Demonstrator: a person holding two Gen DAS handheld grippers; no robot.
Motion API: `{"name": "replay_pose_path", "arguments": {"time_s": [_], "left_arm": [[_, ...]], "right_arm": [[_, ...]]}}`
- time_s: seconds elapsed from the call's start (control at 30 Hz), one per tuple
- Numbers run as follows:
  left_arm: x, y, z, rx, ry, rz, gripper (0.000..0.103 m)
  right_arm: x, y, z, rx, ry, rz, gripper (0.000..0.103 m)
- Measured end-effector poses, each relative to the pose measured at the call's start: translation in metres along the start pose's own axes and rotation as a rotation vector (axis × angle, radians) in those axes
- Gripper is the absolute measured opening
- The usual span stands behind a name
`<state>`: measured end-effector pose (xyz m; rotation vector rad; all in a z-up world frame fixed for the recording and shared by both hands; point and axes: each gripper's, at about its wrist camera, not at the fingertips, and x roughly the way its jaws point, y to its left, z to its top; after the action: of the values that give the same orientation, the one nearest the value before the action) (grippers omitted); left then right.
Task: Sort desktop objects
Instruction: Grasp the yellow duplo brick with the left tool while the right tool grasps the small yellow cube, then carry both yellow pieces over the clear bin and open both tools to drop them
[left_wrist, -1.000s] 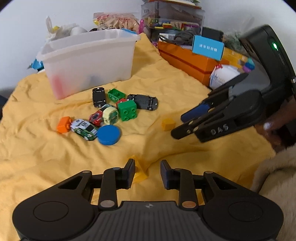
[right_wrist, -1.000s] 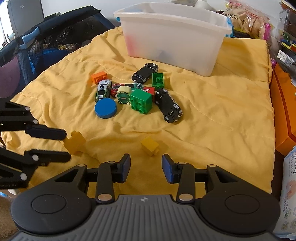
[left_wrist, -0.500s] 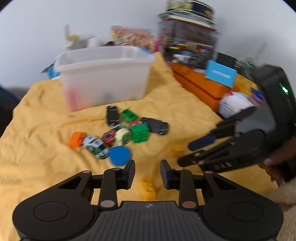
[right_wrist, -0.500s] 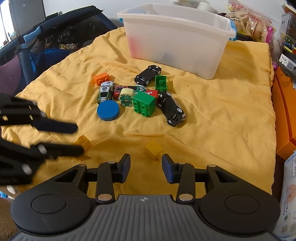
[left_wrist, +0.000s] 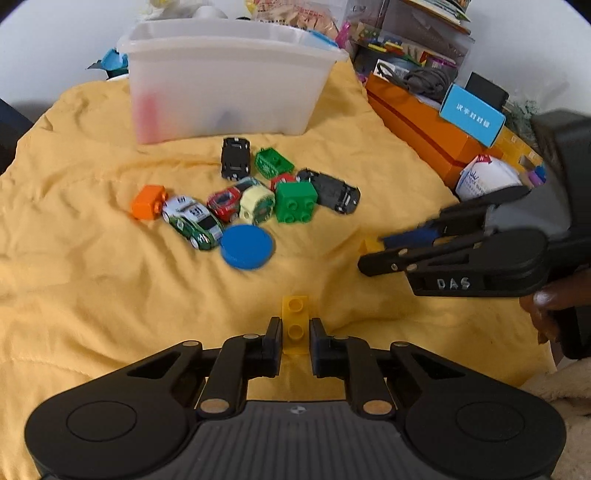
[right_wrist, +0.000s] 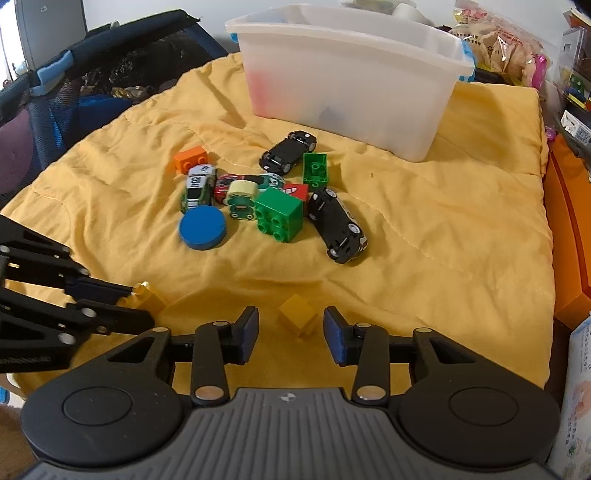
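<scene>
Surface: yellow quilted blanket (right_wrist: 424, 229) fills both views; cluttered shelves and an orange box (left_wrist: 417, 122) sit at the upper right of the left wrist view.
Bin: translucent white bin (left_wrist: 225, 77) stands at the upper centre, behind the toys; something red and something dark show through its wall.
Toy pile: mid-frame cluster of small cars, a green block (right_wrist: 279, 214), an orange block (right_wrist: 190, 158) and a blue disc (right_wrist: 202, 227), packed close, several touching.
Left gripper (left_wrist: 294, 336): jaws have just been closing and now stand narrow, pads against both sides of a yellow two-stud brick (left_wrist: 294, 321) at the lower centre of its view.
Right gripper (right_wrist: 290, 332): jaws half spread and easing inward, straddling a small yellow cube (right_wrist: 297, 319) that rests on the blanket; pads not touching it.
Step in hand: likely a paired pickup, one yellow piece per claw, bound for the bin.
Doing it well, left: confirm the brick is seated squarely between the pads, then lift straight off the cloth so no fold drags along.
Doing it well, right: the cube sits corner-on; turning the wrist until the pads face flat sides, then closing, should stop it from twisting out.
Carry: pass above the pile, not through it, and release over the bin's open mouth.
</scene>
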<state>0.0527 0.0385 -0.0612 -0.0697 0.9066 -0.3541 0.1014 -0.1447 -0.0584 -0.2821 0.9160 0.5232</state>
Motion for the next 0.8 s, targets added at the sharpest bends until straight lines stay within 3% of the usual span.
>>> {"name": "replay_pose_path", "arguments": {"time_s": [0.03,0.07,0.2,0.33,0.57,0.67,0.8], "left_arm": [[-0.002,0.001,0.003,0.005,-0.009,0.001,0.017],[-0.004,0.002,0.006,0.010,-0.017,0.004,0.017],[-0.015,0.010,0.033,0.022,-0.069,0.016,0.017],[-0.030,0.023,0.086,0.046,-0.180,0.054,0.017],[-0.043,0.047,0.195,0.106,-0.377,0.151,0.017],[-0.033,0.059,0.231,0.074,-0.414,0.160,0.017],[-0.005,0.062,0.255,0.118,-0.415,0.215,0.018]], "right_arm": [[0.002,-0.001,0.000,0.001,0.004,0.002,0.030],[0.005,-0.002,0.000,0.002,0.016,0.011,0.026],[0.001,-0.001,0.005,-0.010,0.002,0.019,0.026],[-0.009,-0.003,0.028,-0.032,-0.057,0.001,0.026],[-0.028,-0.024,0.108,-0.041,-0.258,-0.074,0.026],[-0.030,-0.038,0.148,-0.008,-0.332,-0.108,0.026],[-0.022,-0.048,0.192,0.021,-0.384,-0.159,0.026]]}}
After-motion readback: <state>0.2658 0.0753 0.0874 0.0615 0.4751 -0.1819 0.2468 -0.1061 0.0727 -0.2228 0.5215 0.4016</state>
